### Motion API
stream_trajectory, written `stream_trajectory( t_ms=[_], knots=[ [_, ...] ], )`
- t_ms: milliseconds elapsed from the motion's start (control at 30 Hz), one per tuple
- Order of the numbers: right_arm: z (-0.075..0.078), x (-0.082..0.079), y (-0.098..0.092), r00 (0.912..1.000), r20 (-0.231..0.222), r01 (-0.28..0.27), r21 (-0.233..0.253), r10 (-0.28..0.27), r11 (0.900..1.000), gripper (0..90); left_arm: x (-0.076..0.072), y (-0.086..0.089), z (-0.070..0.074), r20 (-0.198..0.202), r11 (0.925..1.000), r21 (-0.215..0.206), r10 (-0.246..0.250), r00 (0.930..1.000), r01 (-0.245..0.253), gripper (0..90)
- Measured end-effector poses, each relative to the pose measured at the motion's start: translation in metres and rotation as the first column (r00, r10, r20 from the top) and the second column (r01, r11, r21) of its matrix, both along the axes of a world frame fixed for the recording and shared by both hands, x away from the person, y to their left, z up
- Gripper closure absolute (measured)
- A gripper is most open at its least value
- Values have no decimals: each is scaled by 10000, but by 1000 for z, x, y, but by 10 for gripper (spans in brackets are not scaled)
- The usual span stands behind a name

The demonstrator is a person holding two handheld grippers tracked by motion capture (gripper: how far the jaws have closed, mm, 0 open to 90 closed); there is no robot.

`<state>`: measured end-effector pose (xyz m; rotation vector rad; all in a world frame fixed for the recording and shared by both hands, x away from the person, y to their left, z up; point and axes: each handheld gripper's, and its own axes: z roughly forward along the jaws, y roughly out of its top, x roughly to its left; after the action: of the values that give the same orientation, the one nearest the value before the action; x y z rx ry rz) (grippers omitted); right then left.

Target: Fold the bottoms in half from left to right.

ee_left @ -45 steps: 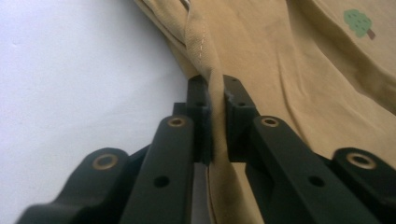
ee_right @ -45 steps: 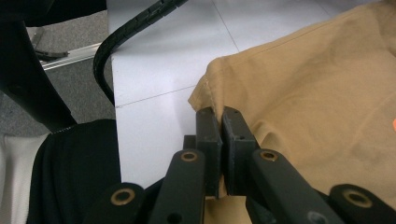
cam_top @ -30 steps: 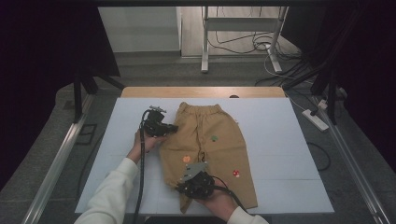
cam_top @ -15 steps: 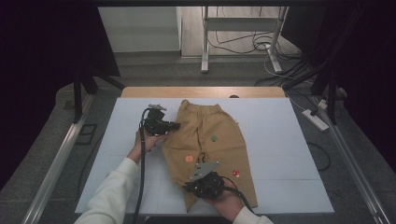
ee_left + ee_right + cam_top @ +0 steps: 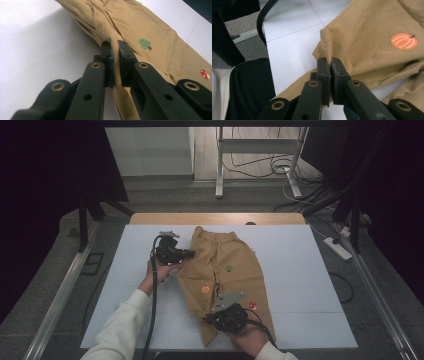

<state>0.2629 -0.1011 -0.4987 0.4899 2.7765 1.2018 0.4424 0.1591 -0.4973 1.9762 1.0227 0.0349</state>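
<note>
Tan child's trousers [image 5: 235,270] with small tree, pumpkin and mushroom prints lie on the white table [image 5: 310,270], waistband at the far end. My left gripper [image 5: 189,254] sits at the trousers' left edge near the waist, shut on a fold of the tan cloth [image 5: 113,57]. The right gripper [image 5: 212,319] is at the near end, shut on the hem of the left leg [image 5: 329,62], which is folded over near the pumpkin print [image 5: 404,41]. The trousers [image 5: 160,32] stretch away with the tree print [image 5: 145,43].
A person's left forearm in a white sleeve [image 5: 122,325] and a black cable [image 5: 152,310] come in from the bottom left. A wooden strip [image 5: 215,218] edges the table's far side. Metal rails [image 5: 60,290] run along both sides; cables and a power strip [image 5: 340,249] lie on the floor.
The right gripper has moved nearer to the table's front edge, drawing the leg hem with it. The left gripper has stayed at the waist edge.
</note>
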Motion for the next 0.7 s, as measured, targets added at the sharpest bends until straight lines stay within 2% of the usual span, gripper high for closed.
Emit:
stream_trajectory(
  t_ms=[700],
  knots=[
    [1,1,-19,9994,-51,356,68,-355,9993,865,-2,-9,4,206,9999,-120,-68,9998,71,836]
  ],
)
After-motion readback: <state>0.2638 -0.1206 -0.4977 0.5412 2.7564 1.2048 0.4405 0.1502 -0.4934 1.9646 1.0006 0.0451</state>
